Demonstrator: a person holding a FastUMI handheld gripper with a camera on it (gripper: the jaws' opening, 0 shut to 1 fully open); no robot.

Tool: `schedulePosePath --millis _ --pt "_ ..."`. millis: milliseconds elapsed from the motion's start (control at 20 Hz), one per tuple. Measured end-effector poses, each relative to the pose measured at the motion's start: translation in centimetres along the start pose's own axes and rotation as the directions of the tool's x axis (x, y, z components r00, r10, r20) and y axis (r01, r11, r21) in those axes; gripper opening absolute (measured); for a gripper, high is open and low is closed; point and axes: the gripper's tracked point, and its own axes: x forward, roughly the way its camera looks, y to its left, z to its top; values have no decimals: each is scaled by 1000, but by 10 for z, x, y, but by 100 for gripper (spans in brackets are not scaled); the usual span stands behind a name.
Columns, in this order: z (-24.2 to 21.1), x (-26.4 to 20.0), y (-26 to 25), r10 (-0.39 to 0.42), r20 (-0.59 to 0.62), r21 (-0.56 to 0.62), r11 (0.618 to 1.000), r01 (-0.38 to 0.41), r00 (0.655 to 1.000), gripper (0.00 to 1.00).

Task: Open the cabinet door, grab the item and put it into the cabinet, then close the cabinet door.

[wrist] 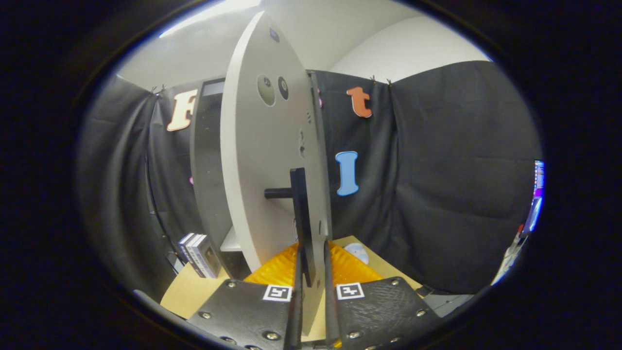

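Cabinet door (265,160) stands edge-on just ahead of the gripper (311,291), swung well out from the cabinet body (206,160). Dark opening shows behind the door's left side.

Black bar handle (301,218) runs upright along the door face on a short stub. Its lower end drops between the two fingers (294,311).

Fingers nearly together, a narrow gap left, flanking the handle's lower end and the door's free edge. Cannot tell whether both press on it. Judged: the handle is taken low for leverage in swinging the door.

Small boxed item (198,253) stands on the bench (187,291) near its far left edge, beside the cabinet foot. Probably the thing to stow; not yet touched.

Orange sheet (277,267) lies on the bench under the door's swing. Pale round object (357,252) sits beyond the right finger, near the far edge.
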Motion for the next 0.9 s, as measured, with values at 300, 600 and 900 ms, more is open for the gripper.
schedulePosePath --millis 300,600,900 --pt "4 4 -48 20 11 -42 999 -20 1000 15" --pt "4 16 -88 80 -14 -49 996 -81 997 12" --pt "9 28 -116 159 -15 -44 986 -160 987 12"
